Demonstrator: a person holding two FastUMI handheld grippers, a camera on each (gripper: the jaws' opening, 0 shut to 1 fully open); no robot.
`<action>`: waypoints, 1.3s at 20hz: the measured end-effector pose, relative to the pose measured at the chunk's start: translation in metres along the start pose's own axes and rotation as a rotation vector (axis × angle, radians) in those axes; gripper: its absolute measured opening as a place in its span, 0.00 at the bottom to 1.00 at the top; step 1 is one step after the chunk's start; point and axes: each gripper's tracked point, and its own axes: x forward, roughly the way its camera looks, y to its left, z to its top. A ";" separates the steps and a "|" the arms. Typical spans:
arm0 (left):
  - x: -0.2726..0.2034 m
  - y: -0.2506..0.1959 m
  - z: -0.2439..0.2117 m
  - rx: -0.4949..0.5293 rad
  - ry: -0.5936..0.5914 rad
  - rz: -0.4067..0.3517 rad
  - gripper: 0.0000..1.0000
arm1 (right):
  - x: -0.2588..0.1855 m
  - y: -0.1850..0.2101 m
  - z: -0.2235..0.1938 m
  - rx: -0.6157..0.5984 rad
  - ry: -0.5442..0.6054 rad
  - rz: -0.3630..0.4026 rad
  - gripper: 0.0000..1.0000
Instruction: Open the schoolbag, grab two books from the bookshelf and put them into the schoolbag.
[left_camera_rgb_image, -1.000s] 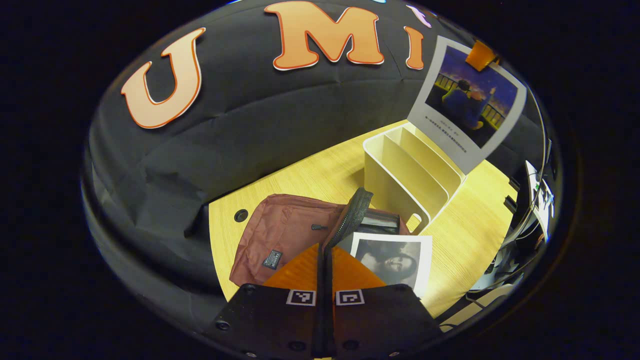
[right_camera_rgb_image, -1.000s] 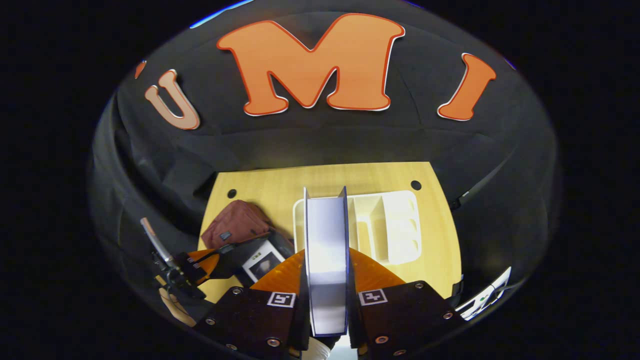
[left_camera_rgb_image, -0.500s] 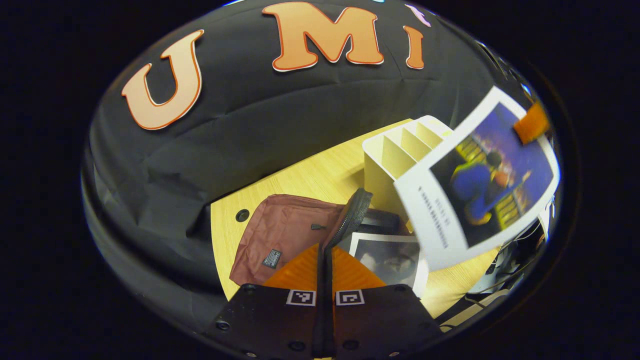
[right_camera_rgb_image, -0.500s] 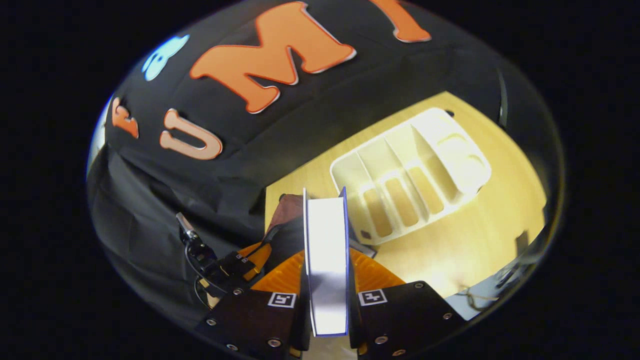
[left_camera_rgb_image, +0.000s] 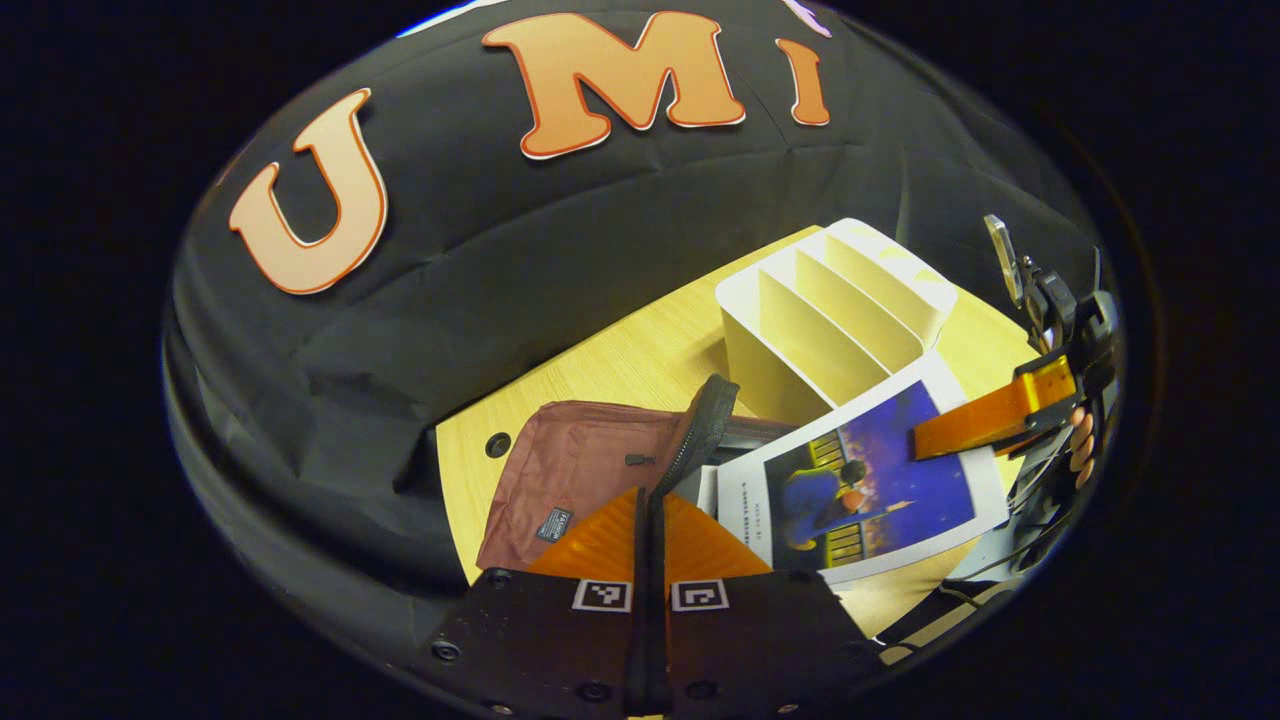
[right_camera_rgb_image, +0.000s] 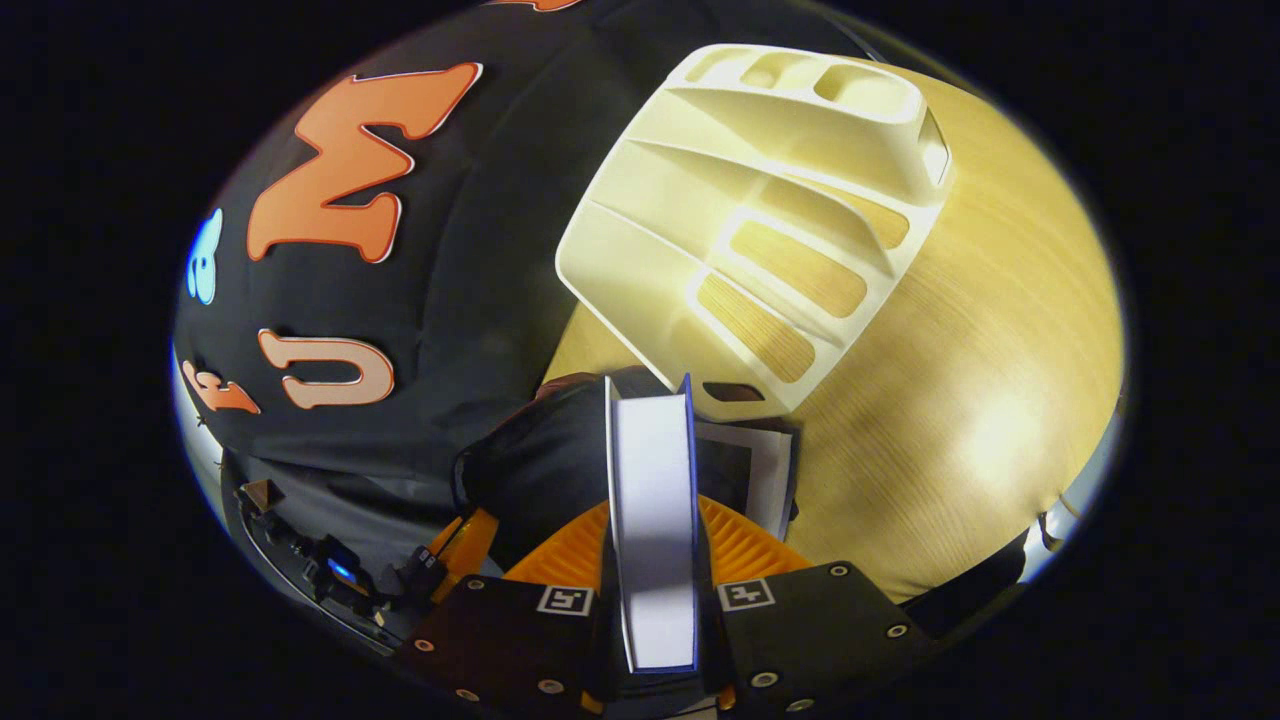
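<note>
The maroon schoolbag (left_camera_rgb_image: 580, 470) lies at lower centre on the wooden table (left_camera_rgb_image: 640, 350), its flap (left_camera_rgb_image: 700, 430) pinched up by the left gripper (left_camera_rgb_image: 650, 530). The right gripper (right_camera_rgb_image: 652, 560) clamps a blue-covered book (left_camera_rgb_image: 870, 490) just above its mouth, beside the white bookshelf (left_camera_rgb_image: 830, 310).

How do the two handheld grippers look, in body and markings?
The left gripper and right gripper both have a dark body with round screws and two square black-and-white marker tags near the finger bases. A dark cable runs beside the right gripper in the left gripper view.
</note>
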 end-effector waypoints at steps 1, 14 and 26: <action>-0.002 -0.001 0.001 0.008 0.000 0.003 0.01 | 0.008 0.004 -0.004 0.016 0.003 0.015 0.30; -0.009 -0.017 0.019 0.060 -0.019 -0.001 0.00 | 0.108 0.039 -0.029 -0.024 -0.080 0.024 0.30; -0.007 -0.006 0.005 -0.003 -0.010 -0.034 0.00 | 0.095 0.000 -0.057 -0.120 0.066 -0.189 0.98</action>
